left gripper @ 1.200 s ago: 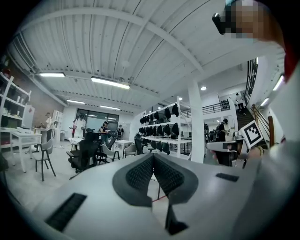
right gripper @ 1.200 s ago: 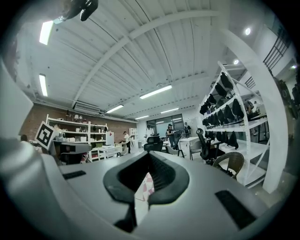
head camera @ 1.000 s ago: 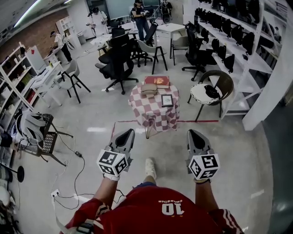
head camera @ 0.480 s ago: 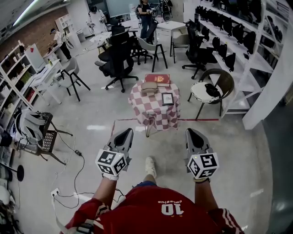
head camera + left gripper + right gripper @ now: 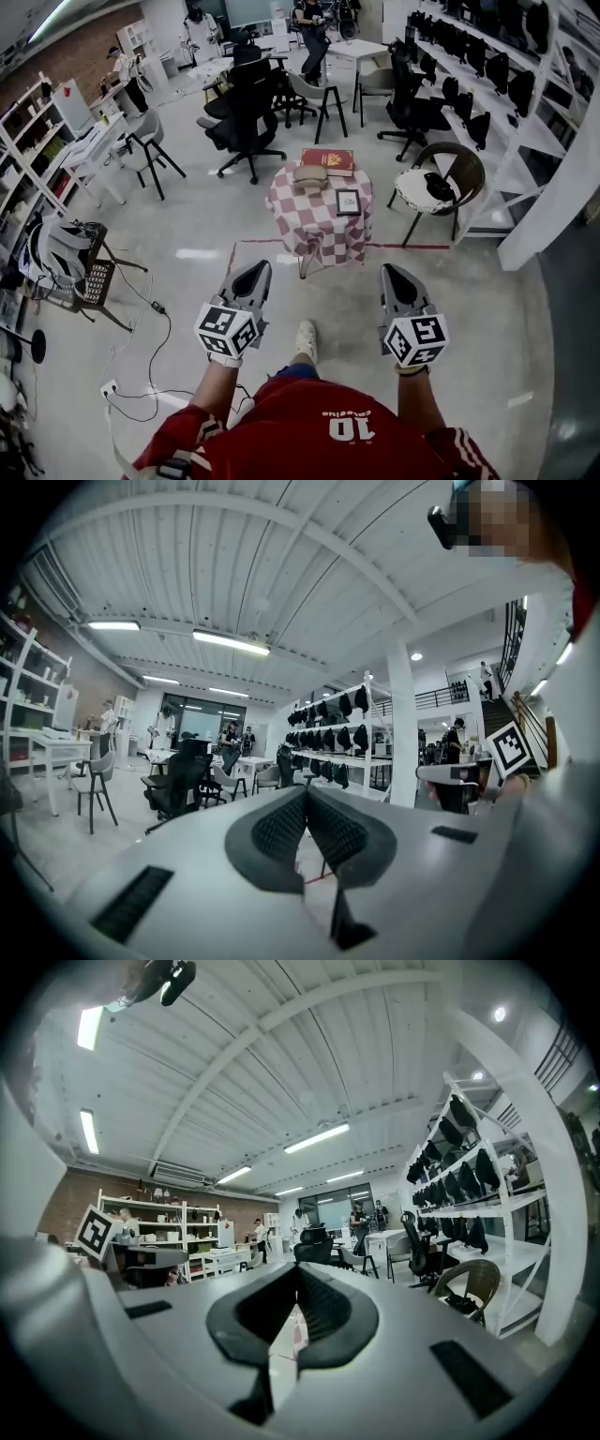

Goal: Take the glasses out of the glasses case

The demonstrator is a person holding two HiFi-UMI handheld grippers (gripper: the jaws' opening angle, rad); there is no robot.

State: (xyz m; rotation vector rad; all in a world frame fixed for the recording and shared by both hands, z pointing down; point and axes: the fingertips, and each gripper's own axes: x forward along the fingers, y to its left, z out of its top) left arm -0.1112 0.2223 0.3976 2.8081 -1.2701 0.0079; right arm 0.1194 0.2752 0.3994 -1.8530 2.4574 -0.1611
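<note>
A small table with a red-and-white checked cloth stands on the floor ahead of me in the head view. On it lies a beige glasses case, closed, beside a red book and a small framed picture. My left gripper and right gripper are held side by side well short of the table, both shut with nothing in them. The left gripper view shows its jaws pressed together. In the right gripper view the jaws meet at the tips, with a strip of checked cloth visible below.
A wicker chair with a white cushion stands right of the table, a black office chair behind it. Shelving lines the right side. A red tape line crosses the floor. Cables and a rack lie at the left.
The view has shifted slightly forward, so the table sits a little lower in the picture. Both grippers stay shut and keep nearly the same place.
</note>
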